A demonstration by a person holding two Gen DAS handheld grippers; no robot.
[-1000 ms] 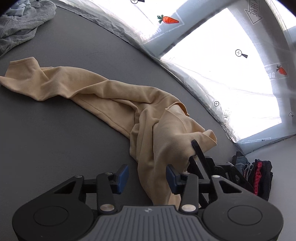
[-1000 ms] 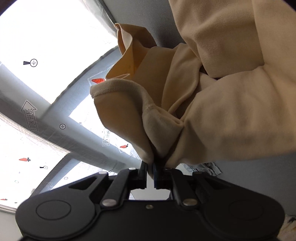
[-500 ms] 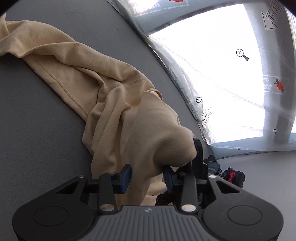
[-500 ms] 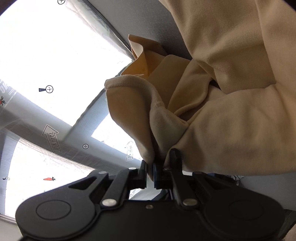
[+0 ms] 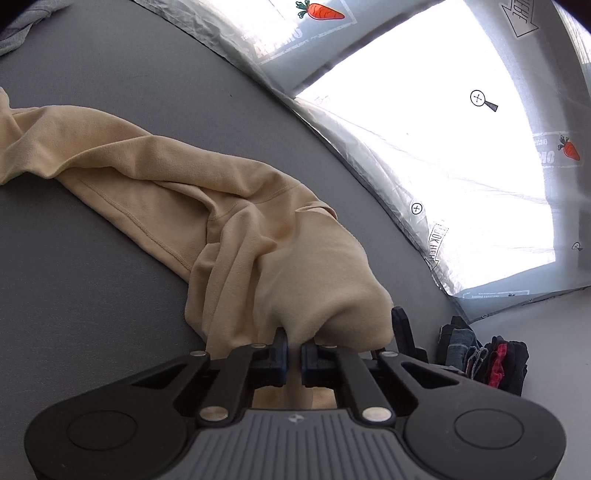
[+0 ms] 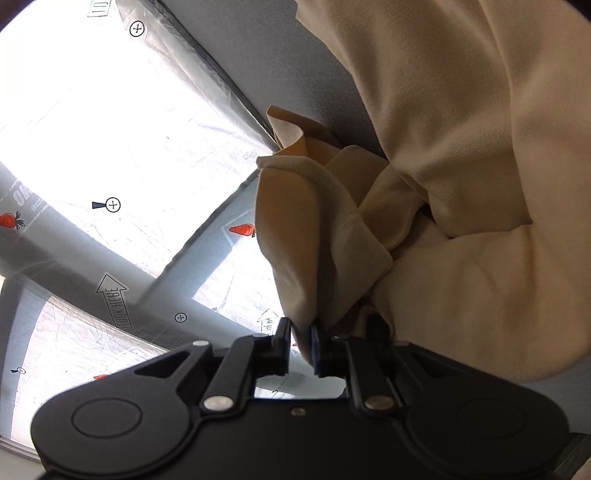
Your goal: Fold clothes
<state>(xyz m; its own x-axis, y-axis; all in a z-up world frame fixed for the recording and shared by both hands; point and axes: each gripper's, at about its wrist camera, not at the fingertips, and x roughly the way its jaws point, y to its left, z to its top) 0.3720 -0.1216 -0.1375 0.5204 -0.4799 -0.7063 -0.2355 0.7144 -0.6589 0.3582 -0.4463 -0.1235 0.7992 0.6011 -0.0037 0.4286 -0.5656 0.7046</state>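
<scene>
Beige garment (image 5: 236,206) on grey table (image 5: 92,288), pinched by left tongs (image 5: 293,349)

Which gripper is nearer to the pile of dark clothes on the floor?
Right. The right gripper shows just beside the dark clothes, its jaws opening around beige cloth. The left gripper pinches the beige garment farther from the pile.

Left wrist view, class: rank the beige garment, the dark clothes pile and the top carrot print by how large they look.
1. Beige garment, by far.
2. Dark clothes pile.
3. Carrot print.
Pile and print lie at different distances, so only apparent size is ranked.
</scene>
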